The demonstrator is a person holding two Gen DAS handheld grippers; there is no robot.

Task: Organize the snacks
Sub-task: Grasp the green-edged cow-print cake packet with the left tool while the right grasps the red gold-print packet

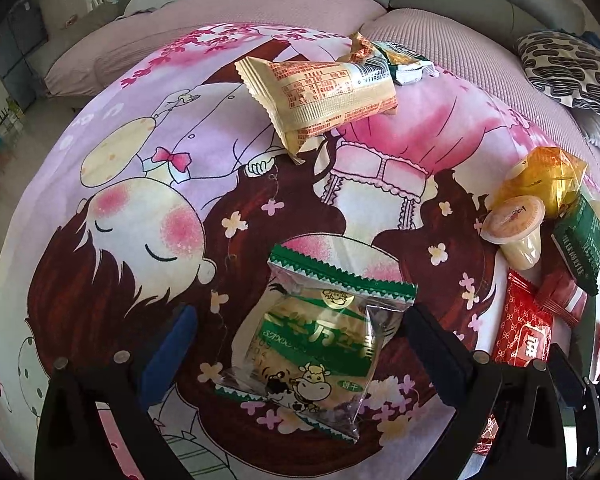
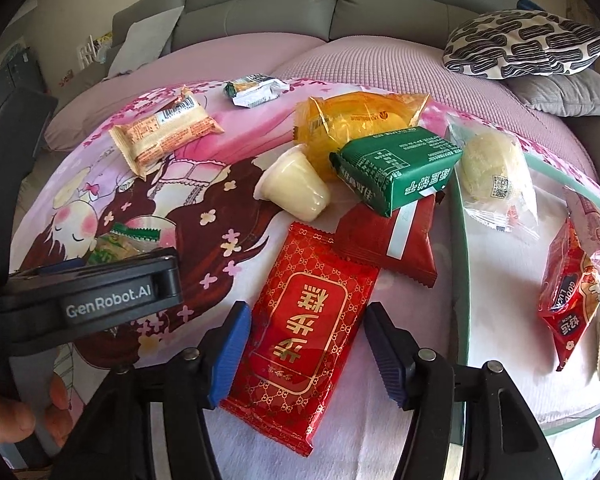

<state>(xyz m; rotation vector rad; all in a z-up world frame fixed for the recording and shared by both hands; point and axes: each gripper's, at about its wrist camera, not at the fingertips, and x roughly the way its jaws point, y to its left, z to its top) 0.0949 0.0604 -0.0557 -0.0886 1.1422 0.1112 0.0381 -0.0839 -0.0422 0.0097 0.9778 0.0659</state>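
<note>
My left gripper is open, its blue-padded fingers on either side of a clear green-edged biscuit packet with a cow print lying on the cartoon sheet. My right gripper is open around a red gold-patterned packet. Beyond it lie a dark red packet, a green packet, a pale jelly cup, a yellow-wrapped cake and a beige packet. A white tray with a teal rim at the right holds a pale bun in clear wrap and a red sachet.
A small green-white packet lies at the sheet's far edge. A grey sofa back and a patterned cushion stand behind. The left gripper's body fills the right wrist view's lower left.
</note>
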